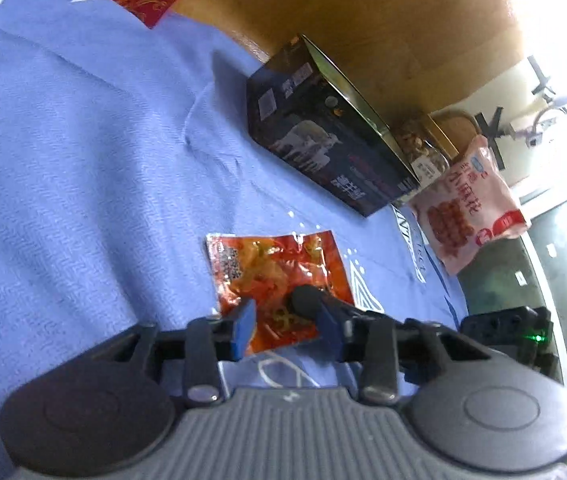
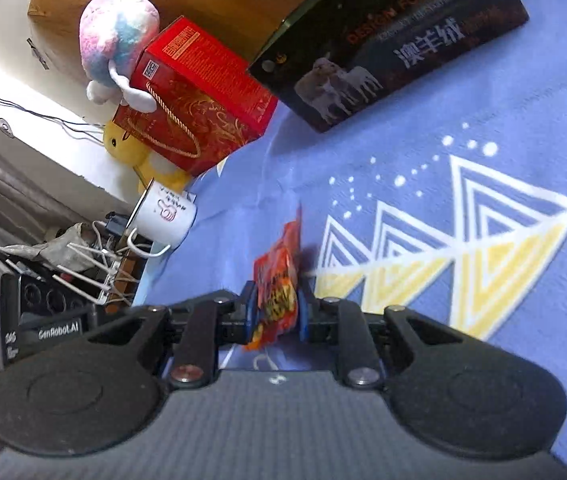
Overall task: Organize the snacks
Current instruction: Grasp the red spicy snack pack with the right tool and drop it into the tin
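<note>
A red-orange snack packet hangs above the blue cloth. My right gripper is shut on this packet, seen edge-on between its blue pads. In the left wrist view the right gripper's finger tips pinch the packet's near edge. My left gripper is open with the packet's lower edge between its blue pads, not clamped. A pink snack bag leans at the cloth's far right.
A black box with sheep pictures lies on the cloth, also in the right wrist view. A red gift box, plush toys and a white mug stand at the cloth's edge. A jar stands behind the black box.
</note>
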`<state>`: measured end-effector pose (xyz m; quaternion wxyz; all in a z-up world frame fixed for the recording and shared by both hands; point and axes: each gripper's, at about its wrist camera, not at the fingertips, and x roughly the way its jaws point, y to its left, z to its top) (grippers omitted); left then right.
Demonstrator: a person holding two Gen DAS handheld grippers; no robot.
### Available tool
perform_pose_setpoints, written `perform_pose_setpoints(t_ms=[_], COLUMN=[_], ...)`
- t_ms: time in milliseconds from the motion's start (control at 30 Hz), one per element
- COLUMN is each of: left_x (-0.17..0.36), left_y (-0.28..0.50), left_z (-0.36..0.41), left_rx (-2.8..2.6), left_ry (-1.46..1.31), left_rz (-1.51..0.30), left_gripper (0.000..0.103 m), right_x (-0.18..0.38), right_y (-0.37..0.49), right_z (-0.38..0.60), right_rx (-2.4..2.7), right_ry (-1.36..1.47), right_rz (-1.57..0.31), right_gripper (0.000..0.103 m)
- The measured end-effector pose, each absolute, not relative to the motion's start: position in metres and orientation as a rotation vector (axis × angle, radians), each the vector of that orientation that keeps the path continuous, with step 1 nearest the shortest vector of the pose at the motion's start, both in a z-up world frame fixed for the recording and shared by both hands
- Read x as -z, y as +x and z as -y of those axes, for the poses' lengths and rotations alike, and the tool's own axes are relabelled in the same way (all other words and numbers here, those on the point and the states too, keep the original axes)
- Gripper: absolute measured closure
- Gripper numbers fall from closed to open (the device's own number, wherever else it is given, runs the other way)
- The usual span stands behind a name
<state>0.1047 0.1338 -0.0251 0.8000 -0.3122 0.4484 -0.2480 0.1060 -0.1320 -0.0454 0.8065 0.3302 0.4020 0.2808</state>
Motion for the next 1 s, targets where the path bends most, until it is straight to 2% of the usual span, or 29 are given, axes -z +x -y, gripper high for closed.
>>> perform_pose_setpoints(t_ms=[100, 200, 267, 500, 533, 633, 867, 1000], left_x=[0.023, 0.012, 0.005, -0.002, -0.004, -0.018, -0.064, -0.068], left_y=[0.101, 0.095, 0.094, 0.108, 0.111, 0.129, 0.205, 0.248], left_z=[-0.141, -0.144, -0.141, -0.108, -0.106, -0.096, -0.048, -0.013], left_rx=[0.536, 0.518, 0.537, 0.629, 0.644, 0.688, 0.680, 0.659], left_ry=[-0.708, -0.676, -0.677, -0.696, -0.714, -0.745, -0.601, -0.484], left_rz=[-0.950, -0.905, -0.888, -0.894, -0.882, -0.842, -0.782, -0.793], left_gripper=[0.071, 0.058, 0.045, 0.044, 0.047, 0.070, 0.072, 0.072], right_x=[0.052, 0.056, 0.057, 0.052, 0.048, 0.035, -0.015, -0.033], right_y=[0.102, 0.099, 0.098, 0.101, 0.106, 0.125, 0.180, 0.206], right_z=[0.150, 0.172, 0.185, 0.205, 0.207, 0.211, 0.236, 0.239], right_rx=[-0.609, -0.599, -0.601, -0.704, -0.712, -0.712, -0.616, -0.474], right_ry=[0.796, 0.928, 0.997, 1.207, 1.223, 1.226, 1.041, 0.809], right_rz=[-0.862, -0.845, -0.822, -0.754, -0.743, -0.704, -0.562, -0.506], right_gripper=[0.086, 0.087, 0.088, 0.088, 0.088, 0.088, 0.086, 0.078])
